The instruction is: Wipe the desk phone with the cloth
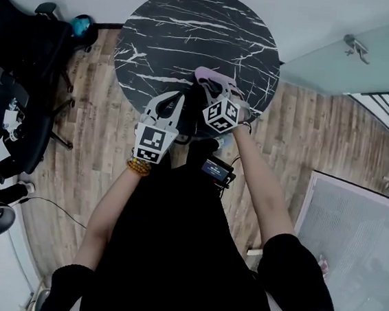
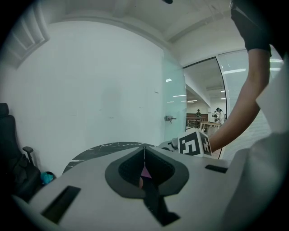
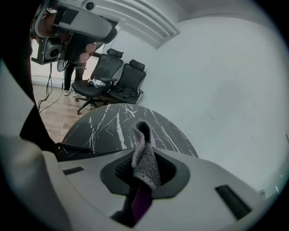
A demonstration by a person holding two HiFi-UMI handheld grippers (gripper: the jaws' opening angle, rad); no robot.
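Head view: a round black marble table (image 1: 193, 41) sits at 12 o'clock on a wood floor. At its 6 o'clock edge the two grippers are close together. The left gripper (image 1: 174, 101) is at 7 o'clock of the right gripper (image 1: 218, 90). The right one carries a pale pink cloth (image 1: 207, 75) that lies over the tabletop. The phone (image 1: 194, 117) shows only as a dark shape between the grippers and is hard to separate from the black top. Black chairs (image 1: 17, 64) stand at 9 o'clock, and a glass wall (image 1: 343, 56) is at 2 o'clock.

Left gripper view: the left gripper (image 2: 144, 152) is clenched, its jaws meeting along a thin seam. Only a sliver of pink shows low behind them, and I cannot tell what it is. The table (image 2: 108, 149) curves away at 10 o'clock. The right gripper's marker cube (image 2: 195, 144) and the person's arm (image 2: 239, 113) are at 2 o'clock. This view shows no phone.

Right gripper view: the right gripper (image 3: 146, 154) is clamped on the cloth (image 3: 143, 137). The cloth is grey knit with a purple underside, and it folds up above the jaw tips. At 9 o'clock a coiled cord (image 3: 74, 146) lies at the table (image 3: 113, 126) edge, which no other view shows. Chairs (image 3: 113, 74) stand at 11 o'clock.
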